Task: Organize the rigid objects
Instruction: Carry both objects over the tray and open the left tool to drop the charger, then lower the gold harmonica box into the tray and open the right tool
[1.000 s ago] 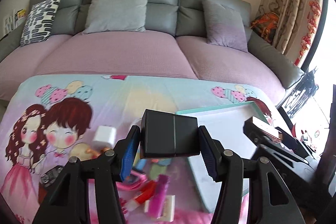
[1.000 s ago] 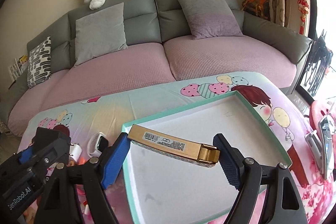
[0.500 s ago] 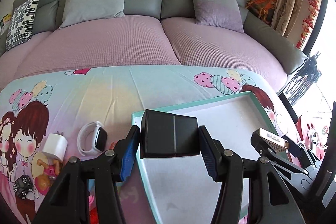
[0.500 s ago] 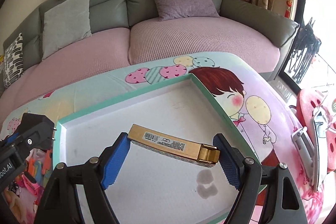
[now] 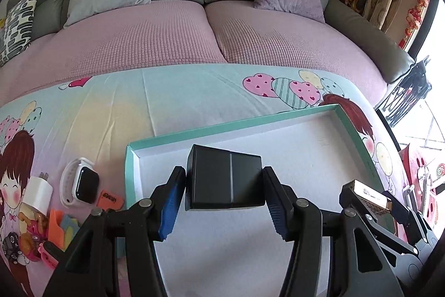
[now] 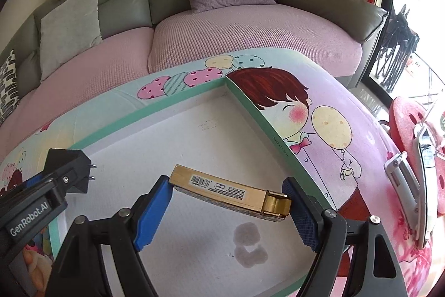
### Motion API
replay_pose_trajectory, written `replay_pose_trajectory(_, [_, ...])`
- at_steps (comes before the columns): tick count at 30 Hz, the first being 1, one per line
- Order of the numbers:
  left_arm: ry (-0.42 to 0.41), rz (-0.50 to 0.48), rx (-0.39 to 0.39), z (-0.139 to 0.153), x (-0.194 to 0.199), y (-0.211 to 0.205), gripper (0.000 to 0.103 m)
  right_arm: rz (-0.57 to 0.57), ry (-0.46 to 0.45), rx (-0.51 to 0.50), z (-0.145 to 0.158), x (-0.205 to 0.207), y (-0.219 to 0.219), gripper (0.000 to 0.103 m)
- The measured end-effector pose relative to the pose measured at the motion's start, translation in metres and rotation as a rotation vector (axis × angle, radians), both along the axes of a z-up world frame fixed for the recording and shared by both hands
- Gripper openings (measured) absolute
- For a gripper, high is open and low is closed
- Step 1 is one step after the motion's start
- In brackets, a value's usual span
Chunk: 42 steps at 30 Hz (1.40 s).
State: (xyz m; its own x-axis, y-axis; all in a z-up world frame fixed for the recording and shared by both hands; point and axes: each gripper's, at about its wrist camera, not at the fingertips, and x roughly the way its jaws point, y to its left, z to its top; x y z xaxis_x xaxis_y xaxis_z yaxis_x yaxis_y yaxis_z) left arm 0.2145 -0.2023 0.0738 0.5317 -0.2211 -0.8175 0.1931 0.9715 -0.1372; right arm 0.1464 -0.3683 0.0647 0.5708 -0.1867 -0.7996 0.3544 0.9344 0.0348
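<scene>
In the left wrist view, the left claw point(image 5: 224, 202) pinches a matte black power adapter point(image 5: 224, 181), a smooth boxy block with a fine seam down its face, at the frame's lower centre above the tray point(image 5: 283, 120). The tray is a shallow rectangular cardboard lid with mint-green walls and a plain white floor, lying on a glossy cartoon-printed tabletop point(image 5: 172, 102). In the right wrist view, the right claw point(image 6: 229, 209) grips a slim gold box point(image 6: 222, 191) end to end, its blue ribbed pads point(image 6: 151, 213) pressed on both ends; the box has a barcode label and a shiny gold cap, and hangs tilted over the tray's white floor near a grey stain point(image 6: 249, 244). At lower left of the left view lie a white-strapped smartwatch point(image 5: 80, 180), a white charger plug point(image 5: 39, 192) and an orange eraser point(image 5: 111, 198).
</scene>
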Motion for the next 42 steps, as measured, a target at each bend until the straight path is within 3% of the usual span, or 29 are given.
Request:
replay_pose_trajectory(8, [0.051,0.012,0.012,-0.012,0.003,-0.001,0.058,0.000,0.012,0.023,-0.005,0.001,-0.003,0.083])
replay_pose_trajectory(14, [0.050,0.019,0.012,-0.008,0.004,0.001,0.065,0.005,0.026,0.025,-0.007,0.002,-0.003,0.084])
replay_pose_trajectory(20, [0.062,0.060,0.039,-0.009,0.004,0.006,0.065,0.012,0.038,0.011,-0.008,0.003,-0.001,0.084])
replay_pose_trajectory(25, [0.047,0.100,0.017,-0.003,0.003,0.017,0.068,0.017,0.021,0.014,-0.008,0.002,-0.002,0.086])
replay_pose_trajectory(28, [0.035,0.134,0.013,0.000,0.003,0.024,0.088,-0.005,-0.023,0.013,-0.002,-0.002,-0.005,0.103])
replay_pose_trajectory(32, [0.012,0.183,0.005,0.004,0.001,0.034,0.090,-0.011,-0.027,0.024,-0.001,-0.003,-0.008,0.103])
replay_pose_trajectory(35, [-0.029,0.219,0.006,0.009,-0.002,0.041,0.103,-0.006,-0.007,0.018,-0.004,-0.001,-0.007,0.103])
replay_pose_trajectory(42, [-0.083,0.283,0.035,0.014,-0.006,0.051,0.103,-0.008,-0.010,0.033,-0.004,-0.002,-0.008,0.103])
